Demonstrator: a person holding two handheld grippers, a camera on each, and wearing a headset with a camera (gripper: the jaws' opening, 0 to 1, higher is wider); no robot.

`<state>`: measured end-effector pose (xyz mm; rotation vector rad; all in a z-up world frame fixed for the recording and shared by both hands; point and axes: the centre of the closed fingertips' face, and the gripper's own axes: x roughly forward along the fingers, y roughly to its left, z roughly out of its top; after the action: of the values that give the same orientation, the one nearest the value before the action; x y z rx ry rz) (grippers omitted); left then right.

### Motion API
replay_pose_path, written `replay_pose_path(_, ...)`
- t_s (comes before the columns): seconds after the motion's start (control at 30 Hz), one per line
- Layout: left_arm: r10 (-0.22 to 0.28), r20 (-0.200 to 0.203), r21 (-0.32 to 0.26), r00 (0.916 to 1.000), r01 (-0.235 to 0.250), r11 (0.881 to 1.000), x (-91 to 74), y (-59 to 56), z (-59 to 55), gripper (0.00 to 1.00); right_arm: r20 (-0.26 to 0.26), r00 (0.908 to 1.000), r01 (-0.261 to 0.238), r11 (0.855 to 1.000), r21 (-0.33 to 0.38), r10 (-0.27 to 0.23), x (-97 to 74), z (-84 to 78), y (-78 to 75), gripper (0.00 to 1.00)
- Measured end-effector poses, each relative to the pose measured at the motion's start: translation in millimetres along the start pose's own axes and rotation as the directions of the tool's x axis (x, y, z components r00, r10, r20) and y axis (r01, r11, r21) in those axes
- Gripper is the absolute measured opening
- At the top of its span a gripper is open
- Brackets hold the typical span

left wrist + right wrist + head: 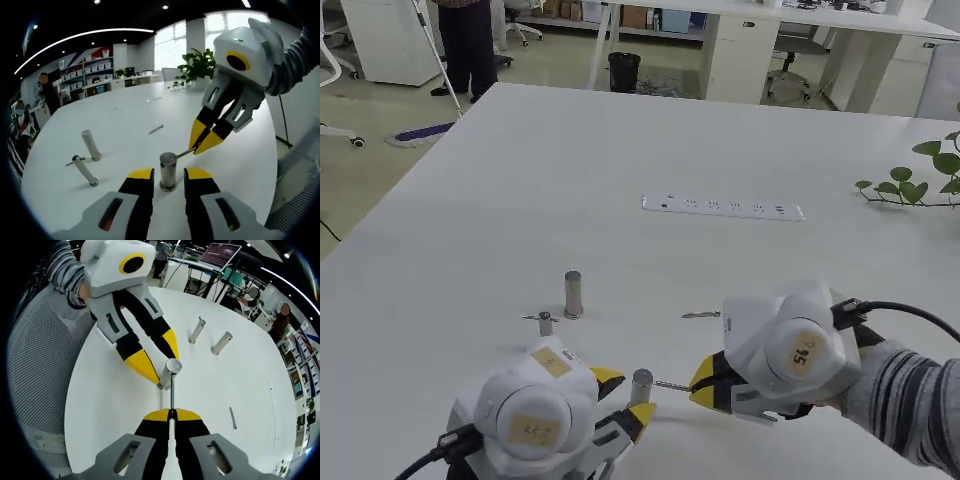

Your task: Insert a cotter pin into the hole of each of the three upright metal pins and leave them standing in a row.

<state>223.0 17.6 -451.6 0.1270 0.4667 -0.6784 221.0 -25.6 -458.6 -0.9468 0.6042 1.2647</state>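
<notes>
Where the matte white table (520,180) spreads through an open office, a flat power strip (723,207) and a leafy plant (920,180) lie far back. The nearest metal pin (641,385), a smooth steel cylinder, stands between the left gripper's (625,394) parted yellow tips, with slight gaps. The right gripper (172,414) is clamped on a thin cotter pin (171,392), whose tip is at that cylinder's top.

The right gripper (698,386) holds a cotter pin (672,384) at the metal pin (641,382) between the left gripper (626,396) fingers (608,377).
</notes>
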Motion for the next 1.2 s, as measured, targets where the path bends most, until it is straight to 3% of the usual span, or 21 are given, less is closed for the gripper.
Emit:
replay_pose_path(0.07, -0.001, 0.002, -0.027, 1.0000, 0.001, 1.000, 4.3, -1.0, -1.1, 0.20, -0.001, 1.0000, -0.001, 1.000, 0.004, 0.001, 0.5, -0.4, 0.3, 0.00)
replay_pose_path(0.23, -0.006, -0.009, -0.030, 0.9999, 0.006, 1.000, 11.5, -7.1, -5.2, 0.20, -0.001, 1.0000, 0.000, 1.000, 0.002, 0.000, -0.1, 0.0, 0.1, 0.00)
replay_pose_path(0.53, 0.020, -0.039, -0.019, 0.9990, -0.021, 1.000, 12.3, -0.9, -14.2, 0.14, -0.002, 1.0000, -0.001, 0.999, -0.035, 0.001, 1.4, 5.8, -1.0, 0.00)
replay_pose_path(0.77, 0.022, -0.034, -0.011, 0.9992, -0.023, 1.000, 14.4, -0.6, -12.5, 0.12, -0.025, 0.9997, -0.008, 0.998, -0.068, 0.007, 0.7, 8.2, 0.0, 0.00)
replay_pose_path(1.2, 0.029, -0.025, -0.012, 0.9993, -0.029, 1.000, 15.4, 1.4, -13.4, 0.10, -0.028, 0.9996, -0.009, 0.999, -0.041, 0.008, -5.3, 16.2, 2.7, 0.00)
